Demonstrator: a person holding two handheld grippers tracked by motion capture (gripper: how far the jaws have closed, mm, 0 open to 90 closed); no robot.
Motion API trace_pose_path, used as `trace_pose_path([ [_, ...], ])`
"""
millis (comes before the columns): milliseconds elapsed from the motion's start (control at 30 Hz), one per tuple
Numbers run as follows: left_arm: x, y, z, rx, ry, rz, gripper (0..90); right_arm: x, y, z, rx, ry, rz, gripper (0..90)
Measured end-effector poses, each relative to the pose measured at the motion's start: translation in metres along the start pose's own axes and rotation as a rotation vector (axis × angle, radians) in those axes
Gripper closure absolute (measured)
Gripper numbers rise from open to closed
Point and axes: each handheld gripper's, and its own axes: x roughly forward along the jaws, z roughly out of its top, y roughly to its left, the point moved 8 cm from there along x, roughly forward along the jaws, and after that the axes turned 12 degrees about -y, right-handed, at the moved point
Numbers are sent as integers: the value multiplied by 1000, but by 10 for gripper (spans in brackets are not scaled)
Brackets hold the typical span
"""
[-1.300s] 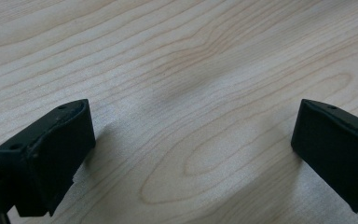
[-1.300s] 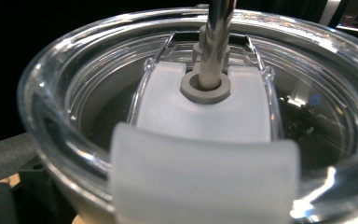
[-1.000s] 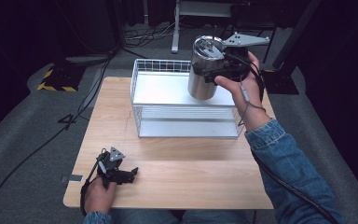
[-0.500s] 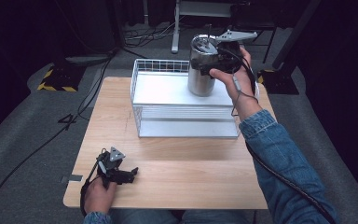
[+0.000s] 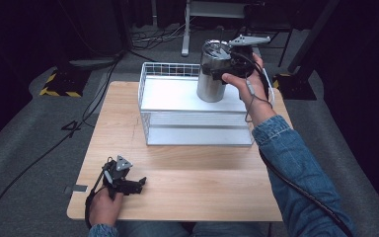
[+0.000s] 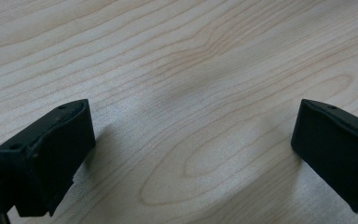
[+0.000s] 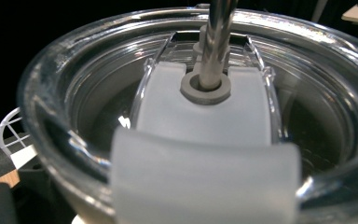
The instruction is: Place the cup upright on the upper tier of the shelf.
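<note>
A steel tumbler [image 5: 211,79] with a clear lid [image 7: 200,116] and a metal straw [image 7: 214,37] stands nearly upright over the back right of a white wire basket [image 5: 148,123]. My right gripper [image 5: 227,74] is shut on the tumbler's upper part from the right. Whether the tumbler's base touches the basket floor I cannot tell. My left gripper [image 5: 138,183] lies on the wooden table [image 5: 202,182] near the front left edge. In the left gripper view it [image 6: 191,140] is open, with bare wood between the jaws.
The basket takes up the middle and back of the table, and a corner of it [image 7: 4,130] shows in the right gripper view. Cables [image 5: 54,148] run over the grey floor at the left. A stand [image 5: 212,10] rises behind the table.
The right hand has carried the tumbler slightly left and back over the basket and brought it more upright. The left gripper has not moved.
</note>
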Motion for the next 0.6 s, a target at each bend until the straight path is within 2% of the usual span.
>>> trace_pose_path([
  [433,0,0,0,0,0,0,0,0,-1,-1,0,-14,15,33],
  [600,0,0,0,-1,0,0,0,0,-1,-2,26,-6,24,22],
])
